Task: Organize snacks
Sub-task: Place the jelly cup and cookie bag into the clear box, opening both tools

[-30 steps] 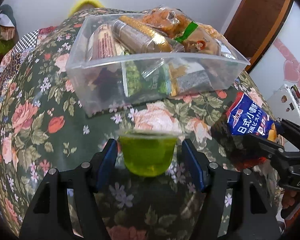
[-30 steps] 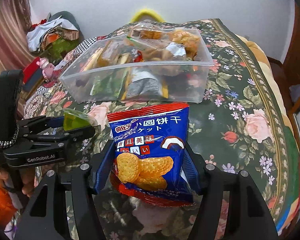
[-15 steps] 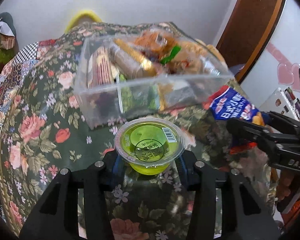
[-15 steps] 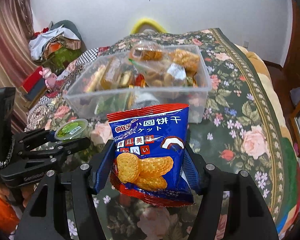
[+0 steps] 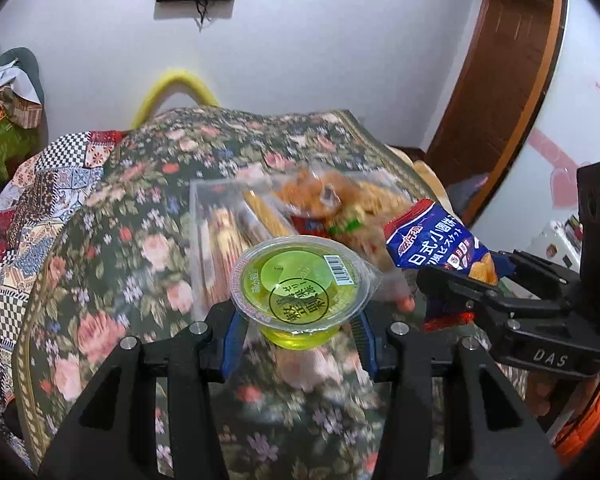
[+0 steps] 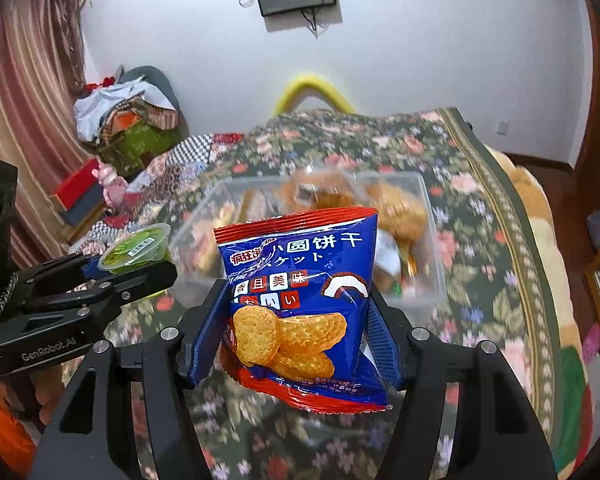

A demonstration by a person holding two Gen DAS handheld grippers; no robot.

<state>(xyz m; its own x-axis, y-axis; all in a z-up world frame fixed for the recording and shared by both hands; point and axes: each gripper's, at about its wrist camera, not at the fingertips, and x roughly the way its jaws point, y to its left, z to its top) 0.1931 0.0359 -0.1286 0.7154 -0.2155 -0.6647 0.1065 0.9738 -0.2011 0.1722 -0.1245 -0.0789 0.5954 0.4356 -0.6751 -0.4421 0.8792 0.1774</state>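
Note:
My left gripper (image 5: 300,332) is shut on a green jelly cup (image 5: 300,292) and holds it in the air in front of the clear plastic bin (image 5: 216,240). The bin holds several wrapped snacks. My right gripper (image 6: 296,340) is shut on a blue biscuit packet (image 6: 300,300), raised in front of the same bin (image 6: 428,240). The left gripper with the jelly cup (image 6: 138,248) shows at the left of the right wrist view. The right gripper with the packet (image 5: 436,244) shows at the right of the left wrist view.
The bin stands on a bed with a dark floral cover (image 5: 120,260). A yellow curved bar (image 5: 172,88) rises behind the bed. Piled clothes and boxes (image 6: 128,120) lie at the left. A wooden door (image 5: 500,80) is at the right.
Both grippers have risen with their snacks, so the bin now looks lower and farther. The left gripper closed on the jelly cup and lifted it off the cover.

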